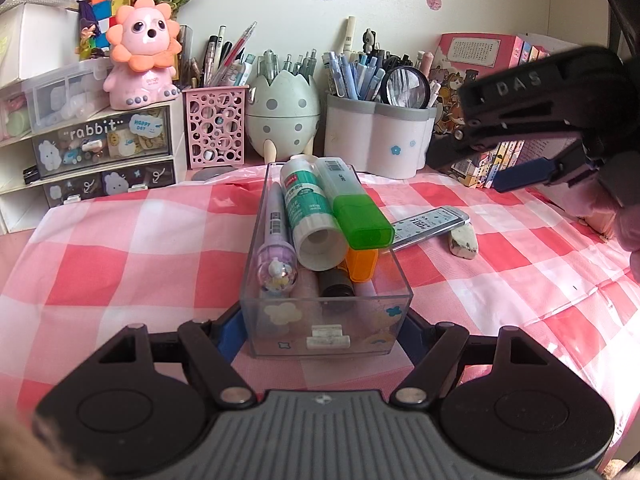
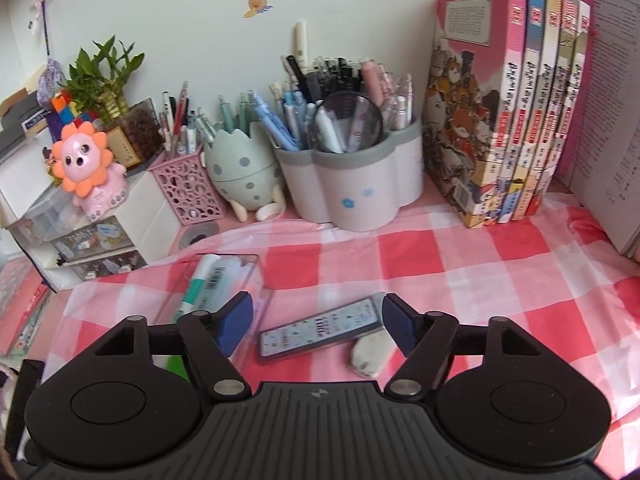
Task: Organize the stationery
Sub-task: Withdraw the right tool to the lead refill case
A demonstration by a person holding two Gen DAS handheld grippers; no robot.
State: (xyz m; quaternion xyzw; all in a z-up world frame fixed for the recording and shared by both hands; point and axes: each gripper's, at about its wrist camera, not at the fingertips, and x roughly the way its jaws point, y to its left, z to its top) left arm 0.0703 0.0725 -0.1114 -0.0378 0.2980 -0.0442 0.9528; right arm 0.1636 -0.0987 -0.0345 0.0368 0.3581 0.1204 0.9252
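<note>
A clear plastic box [image 1: 326,320] stands on the pink checked cloth, and my left gripper [image 1: 320,332] is shut on its near end, one blue pad on each side wall. Inside lie a purple pen [image 1: 276,248], a glue stick [image 1: 310,212], a green highlighter [image 1: 354,208], an orange one and a black marker. Right of the box a flat printed case [image 2: 320,330] and a worn white eraser [image 2: 372,350] rest on the cloth. My right gripper [image 2: 318,322] hovers open above the case with nothing gripped; from the left wrist it shows at the upper right [image 1: 480,164].
Along the wall stand a pink mesh pen cup [image 2: 186,192], an egg-shaped holder [image 2: 240,172], a white flower-shaped holder [image 2: 352,188] full of pens, and a row of books [image 2: 504,120]. A small drawer unit [image 1: 104,148] with a pink lion figure sits at the left.
</note>
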